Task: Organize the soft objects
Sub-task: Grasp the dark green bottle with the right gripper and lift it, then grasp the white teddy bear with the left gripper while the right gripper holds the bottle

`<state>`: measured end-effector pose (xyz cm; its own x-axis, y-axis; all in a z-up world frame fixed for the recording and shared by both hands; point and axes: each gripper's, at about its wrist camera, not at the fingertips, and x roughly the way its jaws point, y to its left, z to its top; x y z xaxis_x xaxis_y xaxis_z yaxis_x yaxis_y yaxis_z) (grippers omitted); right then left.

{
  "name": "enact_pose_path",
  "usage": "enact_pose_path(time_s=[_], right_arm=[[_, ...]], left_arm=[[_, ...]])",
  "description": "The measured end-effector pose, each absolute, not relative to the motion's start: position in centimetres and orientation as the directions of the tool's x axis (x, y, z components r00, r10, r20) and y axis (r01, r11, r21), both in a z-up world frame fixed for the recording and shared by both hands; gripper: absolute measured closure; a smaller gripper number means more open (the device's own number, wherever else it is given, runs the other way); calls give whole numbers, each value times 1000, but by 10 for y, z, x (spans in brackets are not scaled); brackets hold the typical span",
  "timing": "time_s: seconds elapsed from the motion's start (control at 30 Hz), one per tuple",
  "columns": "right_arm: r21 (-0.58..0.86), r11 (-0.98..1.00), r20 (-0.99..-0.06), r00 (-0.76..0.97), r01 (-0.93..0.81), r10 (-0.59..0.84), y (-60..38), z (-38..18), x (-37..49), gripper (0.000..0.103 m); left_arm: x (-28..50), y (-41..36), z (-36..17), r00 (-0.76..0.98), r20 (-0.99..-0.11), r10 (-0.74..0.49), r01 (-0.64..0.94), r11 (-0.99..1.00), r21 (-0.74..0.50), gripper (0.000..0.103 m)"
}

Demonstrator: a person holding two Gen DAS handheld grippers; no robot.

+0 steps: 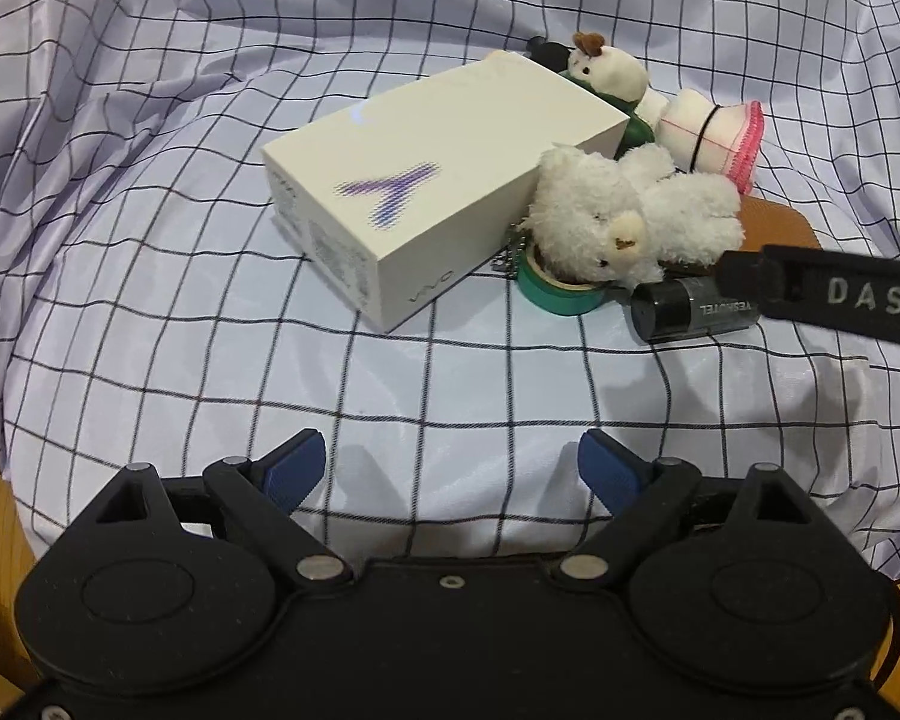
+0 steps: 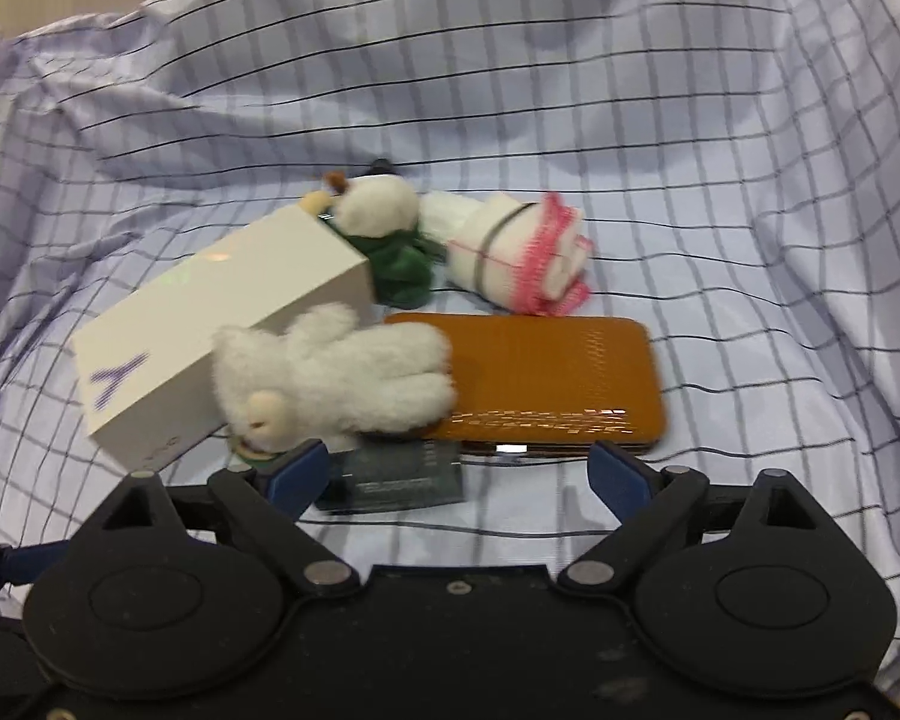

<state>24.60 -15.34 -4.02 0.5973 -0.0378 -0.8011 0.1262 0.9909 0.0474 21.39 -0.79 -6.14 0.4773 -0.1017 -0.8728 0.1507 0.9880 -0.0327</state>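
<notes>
**A:** Where are the grippers, and what are they doing?

**B:** The right gripper (image 2: 459,477) has its blue pads spread wide and holds nothing. It sits low, close in front of a white teddy bear (image 2: 330,375), which is the landmark here. The left gripper (image 1: 453,468) is also spread and empty, farther back from the bear, over bare checked cloth (image 1: 390,372).

**A:** What surrounds the bear?

**B:** Seen from the right wrist, the bear lies on its side with its head toward the gripper, resting on a green tape roll (image 1: 561,291). A dark cylindrical battery (image 2: 399,477) lies just in front of the bear, between the pads. Left of the bear, touching it, is a white phone box (image 2: 222,330). To the bear's right, partly under its legs, is a flat brown case (image 2: 552,378). Behind the bear are a small plush doll in green clothing (image 2: 384,228) and a rolled white cloth with pink trim (image 2: 522,258), bound by a dark band.

**A:** How would the bear handle?

**B:** It looks light, fluffy and squashable, so a pinch would likely sink in before holding. The thick torso seems the best place to grip; limbs may slip or flop. The battery and tape crowd the head, so a close there risks catching them.
</notes>
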Motion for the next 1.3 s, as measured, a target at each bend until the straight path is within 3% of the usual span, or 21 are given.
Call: enact_pose_path(time_s=[0.07, 0.4, 0.5, 0.57, 0.6, 1.3], right_arm=[[41, 994, -799, 601, 105, -30, -145, -43, 249, 3], [-13, 999, -822, 568, 40, -33, -126, -61, 261, 5], [-34, 999, -833, 551, 37, -49, -123, -66, 264, 16], [-48, 998, -843, 534, 35, -60, -122, -70, 266, 33], [-47, 998, -849, 525, 34, -57, -122, -72, 267, 35], [-1, 985, -835, 542, 170, -94, -177, -55, 221, 35]], left_arm=[[213, -4, -61, 478, -873, -96, 141, 989, -31, 15], [210, 12, -65, 465, -881, -80, 103, 994, -36, 15], [209, 14, -64, 467, -881, -81, 99, 994, -39, 15], [209, 15, -63, 470, -879, -80, 96, 995, -39, 15], [209, 15, -63, 472, -878, -79, 96, 995, -38, 15], [236, -32, -40, 537, -828, -162, 162, 983, -87, 15]])
